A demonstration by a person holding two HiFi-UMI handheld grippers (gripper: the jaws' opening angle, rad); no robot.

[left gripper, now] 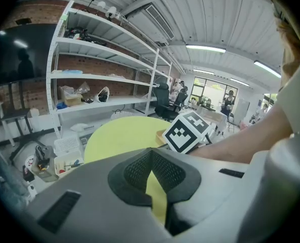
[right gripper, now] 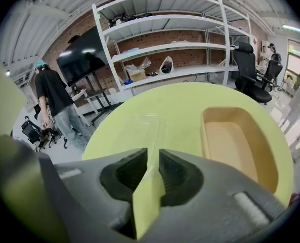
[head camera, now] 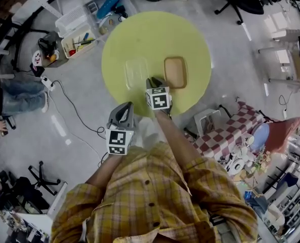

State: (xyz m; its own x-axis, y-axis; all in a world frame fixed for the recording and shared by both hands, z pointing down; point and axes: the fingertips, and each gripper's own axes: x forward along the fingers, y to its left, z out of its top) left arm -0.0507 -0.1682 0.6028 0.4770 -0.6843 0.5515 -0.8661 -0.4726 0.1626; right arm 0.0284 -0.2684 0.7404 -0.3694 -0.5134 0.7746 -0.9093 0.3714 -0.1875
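Observation:
A round yellow-green table (head camera: 155, 29) carries a clear plastic container (head camera: 137, 72) on the left and a tan container (head camera: 175, 71) on the right; both look empty. My right gripper (head camera: 155, 80) hovers over the table's near edge between them, its jaws a narrow slot apart and holding nothing. From the right gripper view (right gripper: 153, 153) the clear container (right gripper: 132, 128) lies just ahead and the tan container (right gripper: 236, 140) to the right. My left gripper (head camera: 123, 107) hangs off the table's near-left edge, shut and empty. The left gripper view (left gripper: 151, 153) faces the table (left gripper: 119, 135).
White bins with tools (head camera: 81, 27) stand on the floor beyond the table's left side, with a cable (head camera: 71, 105) trailing across the floor. A person (head camera: 18, 95) stands at the left. A checkered-cloth surface (head camera: 225, 130) and a white stool (head camera: 205, 119) sit to the right. Shelving (right gripper: 170, 49) lines the wall.

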